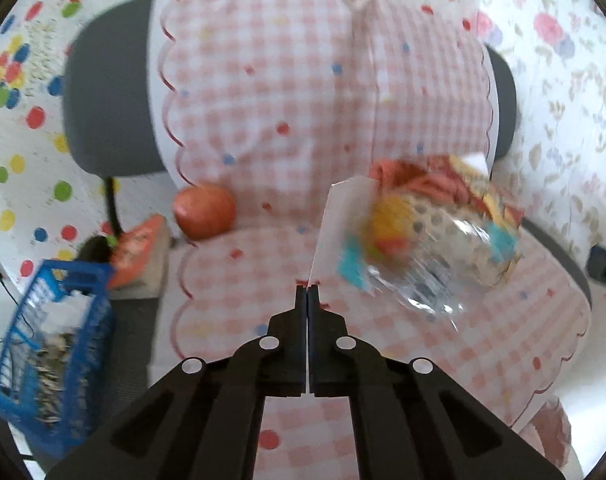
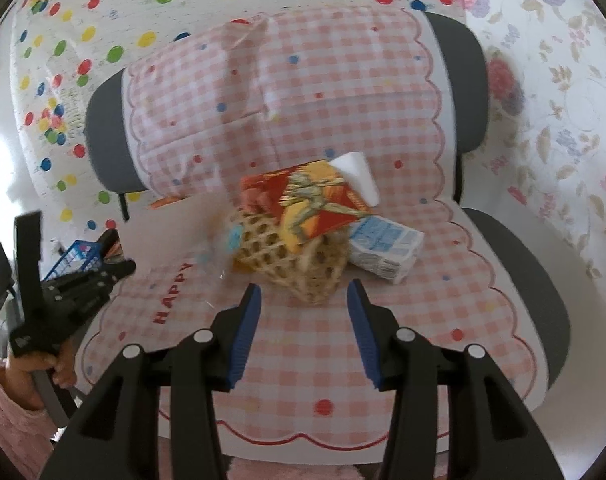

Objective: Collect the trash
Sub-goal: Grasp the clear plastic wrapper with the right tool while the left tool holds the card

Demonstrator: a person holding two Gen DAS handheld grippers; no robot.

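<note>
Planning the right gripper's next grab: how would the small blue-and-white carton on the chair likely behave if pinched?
The carton looks like thin card with dented sides, so it probably crushes easily and weighs little. Lying flat on the gingham cloth, it shouldn't roll, though it might slide.

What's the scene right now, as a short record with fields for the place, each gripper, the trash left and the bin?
place: chair seat under a pink checked cover
left gripper: shut on the white edge of a clear plastic wrapper, lifted off the seat
right gripper: open, empty, pointing at the pile
trash left: woven basket, red packet, white cup, blue-and-white carton
bin: blue basket on the floor beside the chair, already holding some trash
</note>
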